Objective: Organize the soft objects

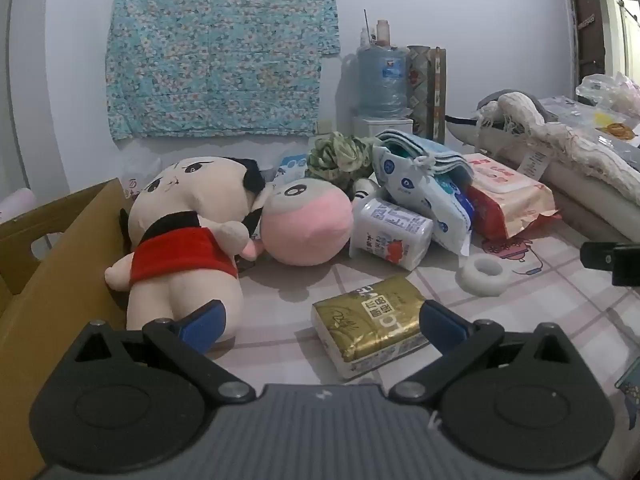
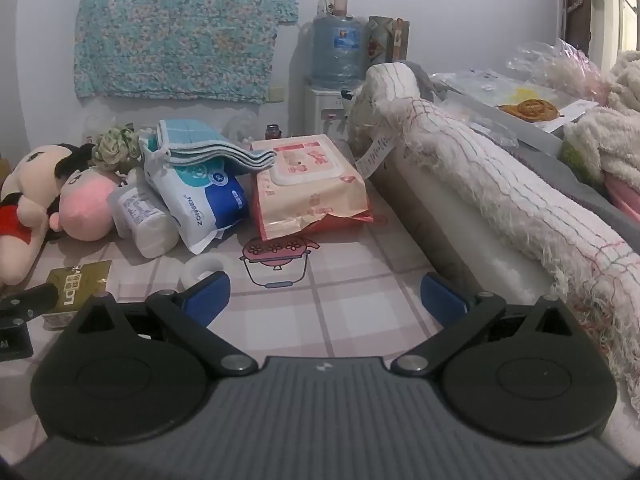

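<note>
Both our claws stand wide apart and empty. Nearest our left gripper (image 1: 320,320) lies the gold tissue pack (image 1: 370,322), partly between its fingers; we should close squarely across its short sides, gently, since it will squash. Our right gripper (image 2: 324,300) hovers over bare tablecloth (image 2: 340,280). Farther left, the doll (image 1: 184,240) leans beside the cardboard box (image 1: 60,248), likely the destination.
</note>
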Motion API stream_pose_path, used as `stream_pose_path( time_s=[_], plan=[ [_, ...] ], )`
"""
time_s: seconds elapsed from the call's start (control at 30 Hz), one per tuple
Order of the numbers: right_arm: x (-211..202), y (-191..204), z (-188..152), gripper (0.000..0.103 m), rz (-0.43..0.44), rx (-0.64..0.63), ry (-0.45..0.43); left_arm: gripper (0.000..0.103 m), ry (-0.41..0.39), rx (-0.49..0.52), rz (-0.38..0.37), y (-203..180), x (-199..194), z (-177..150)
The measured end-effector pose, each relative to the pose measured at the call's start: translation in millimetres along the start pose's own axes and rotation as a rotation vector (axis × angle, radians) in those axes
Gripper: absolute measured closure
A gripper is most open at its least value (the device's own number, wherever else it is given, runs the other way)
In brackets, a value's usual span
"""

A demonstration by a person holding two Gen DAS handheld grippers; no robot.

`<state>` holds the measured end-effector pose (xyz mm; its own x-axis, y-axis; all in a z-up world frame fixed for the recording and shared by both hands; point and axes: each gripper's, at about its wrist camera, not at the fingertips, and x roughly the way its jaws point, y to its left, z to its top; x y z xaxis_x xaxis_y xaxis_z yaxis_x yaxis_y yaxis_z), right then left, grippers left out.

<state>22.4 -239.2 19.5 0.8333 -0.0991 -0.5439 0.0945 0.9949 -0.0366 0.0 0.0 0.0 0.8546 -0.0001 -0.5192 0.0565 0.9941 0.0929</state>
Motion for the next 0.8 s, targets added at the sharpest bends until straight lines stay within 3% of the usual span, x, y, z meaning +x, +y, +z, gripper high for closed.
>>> stream_pose_path(
  time_s=[0.8],
  plan=[
    [-0.5, 2.3, 1.3, 0.001, -0.003, -0.011, 0.008, 0.000, -0.007, -0.004, 0.002, 0.3, 0.0, 0.0]
  ],
)
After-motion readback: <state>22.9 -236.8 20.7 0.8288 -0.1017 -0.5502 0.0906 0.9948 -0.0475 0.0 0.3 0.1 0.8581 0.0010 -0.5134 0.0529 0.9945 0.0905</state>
